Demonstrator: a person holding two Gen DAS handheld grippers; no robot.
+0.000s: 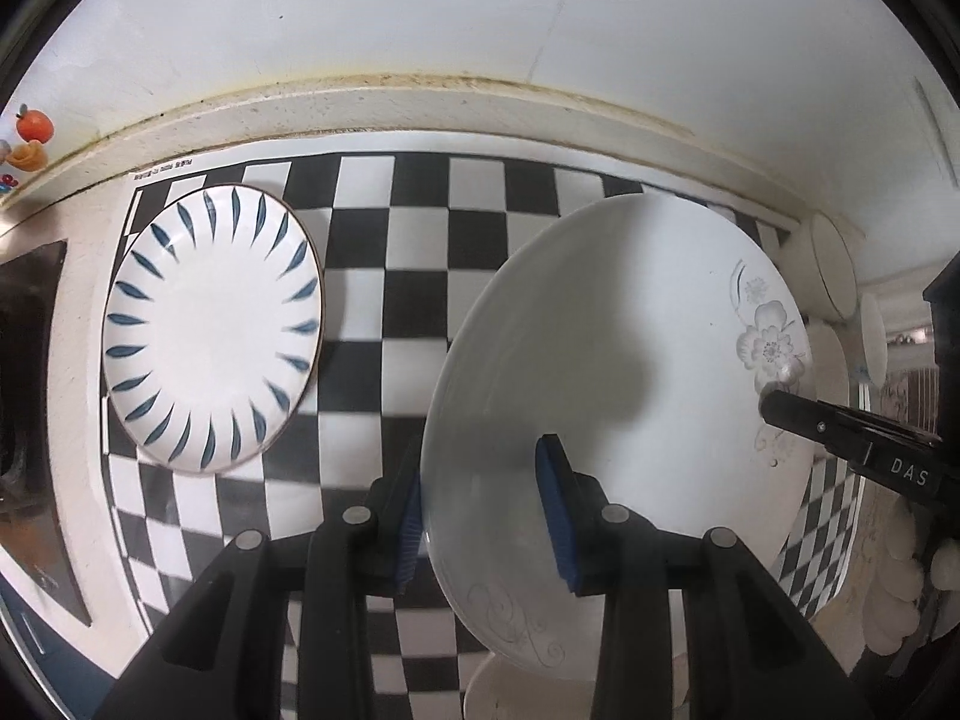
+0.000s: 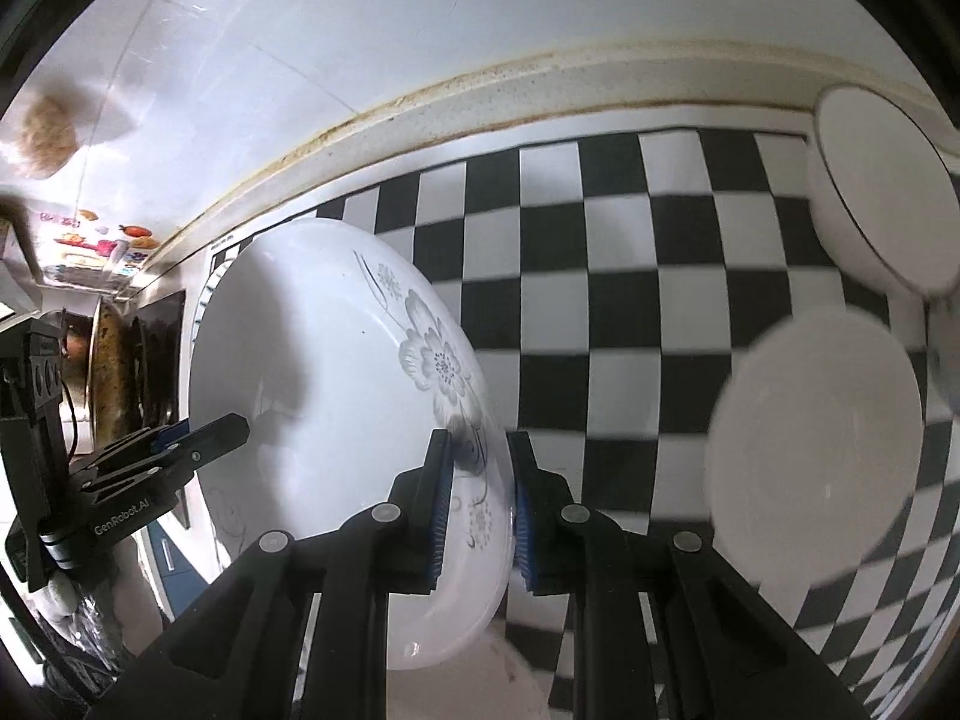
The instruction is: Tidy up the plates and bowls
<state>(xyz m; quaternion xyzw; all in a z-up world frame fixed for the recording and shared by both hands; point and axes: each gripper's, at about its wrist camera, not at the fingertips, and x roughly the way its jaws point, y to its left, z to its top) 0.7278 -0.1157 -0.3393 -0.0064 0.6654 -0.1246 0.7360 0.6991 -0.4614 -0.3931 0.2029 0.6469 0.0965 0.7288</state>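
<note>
Large white floral plate centre-right of the left wrist frame, tilted up off the checkered mat; glossy, with a pale grey blossom near its right rim and thin grey scrolls near the lower edge. Left gripper clamped on the plate's near rim, one blue pad in front of the face, the other behind. Right gripper pinching the opposite rim beside the grey flower, blue-ribbed fingers on either side of the edge. Blue-leaf plate flat on the mat, left of frame. Two white bowls at the right of the right wrist frame, one tipped against the backsplash
</note>
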